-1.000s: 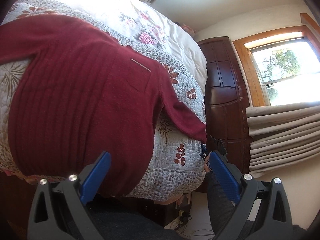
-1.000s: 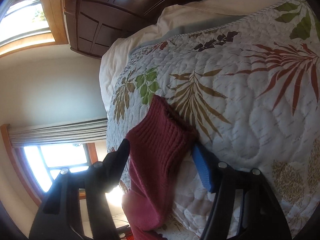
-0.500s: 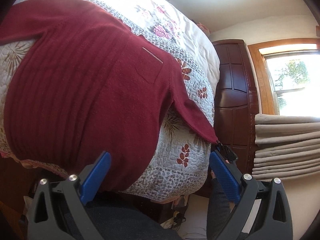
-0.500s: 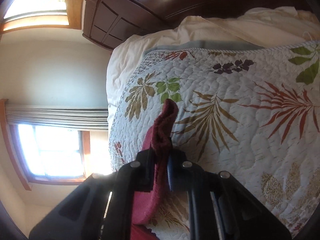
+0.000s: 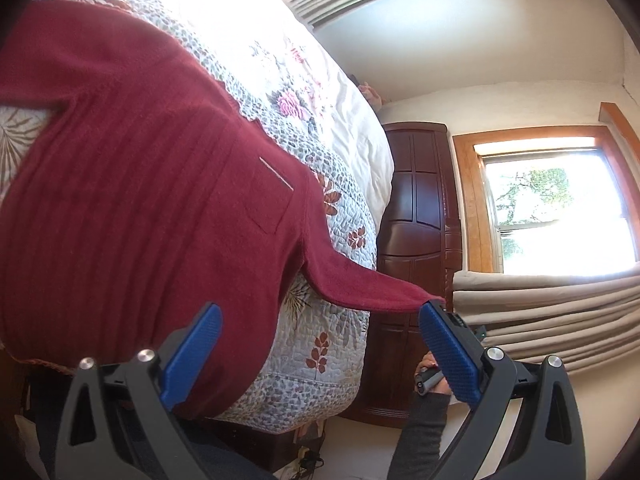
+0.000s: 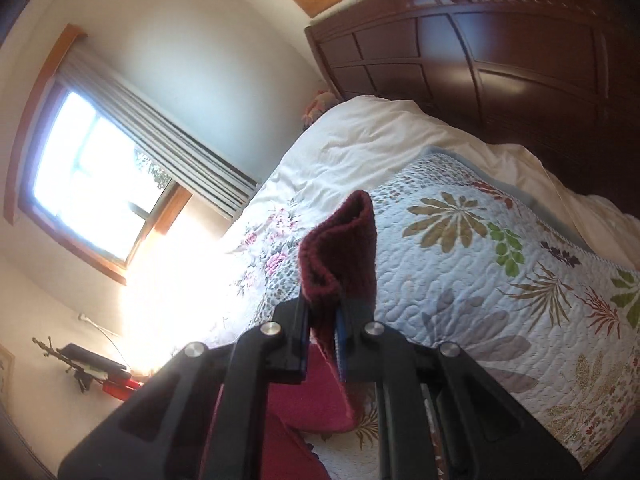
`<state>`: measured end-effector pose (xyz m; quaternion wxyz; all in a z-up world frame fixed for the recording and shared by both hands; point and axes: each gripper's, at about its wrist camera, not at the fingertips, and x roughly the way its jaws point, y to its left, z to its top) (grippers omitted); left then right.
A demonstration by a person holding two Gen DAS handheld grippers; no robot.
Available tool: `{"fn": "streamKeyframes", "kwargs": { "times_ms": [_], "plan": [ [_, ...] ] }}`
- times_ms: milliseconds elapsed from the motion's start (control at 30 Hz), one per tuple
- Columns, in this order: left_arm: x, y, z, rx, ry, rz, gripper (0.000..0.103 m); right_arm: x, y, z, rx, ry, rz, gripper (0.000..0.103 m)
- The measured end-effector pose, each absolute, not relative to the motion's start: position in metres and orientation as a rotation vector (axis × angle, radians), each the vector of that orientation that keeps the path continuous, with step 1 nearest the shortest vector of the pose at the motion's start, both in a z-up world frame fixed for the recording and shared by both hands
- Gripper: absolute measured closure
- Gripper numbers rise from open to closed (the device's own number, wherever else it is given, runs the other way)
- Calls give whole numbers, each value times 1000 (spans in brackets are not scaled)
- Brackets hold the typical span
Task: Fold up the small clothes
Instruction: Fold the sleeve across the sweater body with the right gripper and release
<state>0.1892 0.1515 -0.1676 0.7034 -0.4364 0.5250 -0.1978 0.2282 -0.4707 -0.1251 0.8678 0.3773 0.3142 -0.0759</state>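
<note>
sweater (image 5: 132,208): flat on quilt (image 5: 344,236), hem hanging over the bed edge | right claw (image 6: 323,320): clamped on the sleeve (image 6: 340,252) cuff, lifted off quilt | left claw (image 5: 316,344): jaws wide, holding nothing | handling: soft, limp, light knit; likely sags and stretches, so grip cuffs, shoulders or hem corners, not mid-panel

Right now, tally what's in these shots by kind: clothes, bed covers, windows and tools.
Clothes: 1, the red sweater.
Bed covers: 2, floral quilt and white duvet.
Windows: 2.
Tools: 2, left tool, right tool.
Total: 7.
</note>
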Motion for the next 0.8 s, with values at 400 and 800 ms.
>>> {"fn": "streamKeyframes", "kwargs": {
  "times_ms": [400,800],
  "plan": [
    [238,207,-174,-1071,1097,-548,4,298,-261,-88,494,761,24,94],
    [294,216,-189,-1032,1114,-550,4,354,-71,-199,320,1011,186,94]
  ]
}}
